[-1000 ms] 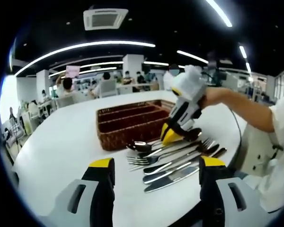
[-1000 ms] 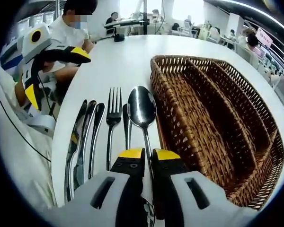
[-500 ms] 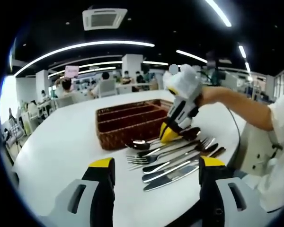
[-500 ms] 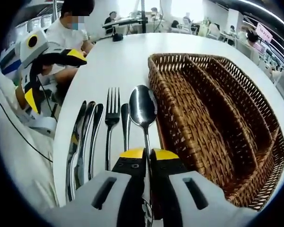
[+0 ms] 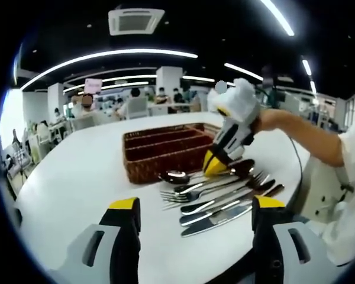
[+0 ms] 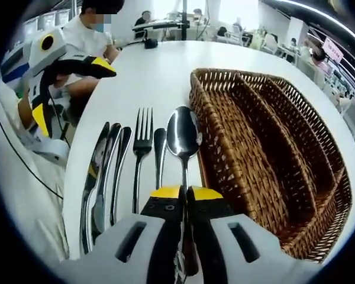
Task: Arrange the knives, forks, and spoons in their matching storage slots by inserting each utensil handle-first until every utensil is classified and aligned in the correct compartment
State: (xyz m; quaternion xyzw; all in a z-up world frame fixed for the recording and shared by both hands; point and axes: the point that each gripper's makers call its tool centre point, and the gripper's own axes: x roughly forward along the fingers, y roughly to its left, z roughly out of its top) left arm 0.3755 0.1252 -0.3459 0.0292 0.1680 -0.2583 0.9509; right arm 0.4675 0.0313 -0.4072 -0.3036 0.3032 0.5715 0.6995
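A: Which way does the shiny steel spoon [image 6: 183, 139] point?

B: In the right gripper view its long axis runs straight away from the camera, bowl at the far end, handle coming back between the jaws of the right gripper [image 6: 186, 192], which are clenched on it. It runs parallel to the long side wall of the brown woven wicker tray [image 6: 272, 148], just beside that wall.

A: And the rest of the cutlery?

B: A steel fork [image 6: 141, 148] with tines away from the camera, a second smaller spoon [image 6: 160, 147] and dark-handled knives [image 6: 100, 177] lie side by side on the white round table [image 6: 148, 77], all parallel to the held spoon.

A: Room to move?

B: The tray's three long compartments look empty, and bare tabletop lies beyond the cutlery. The table edge is close beside the knives.

A: The left gripper [image 5: 192, 207]?

B: Its jaws stand wide apart, grasping nothing, above the near table edge, well apart from the cutlery.
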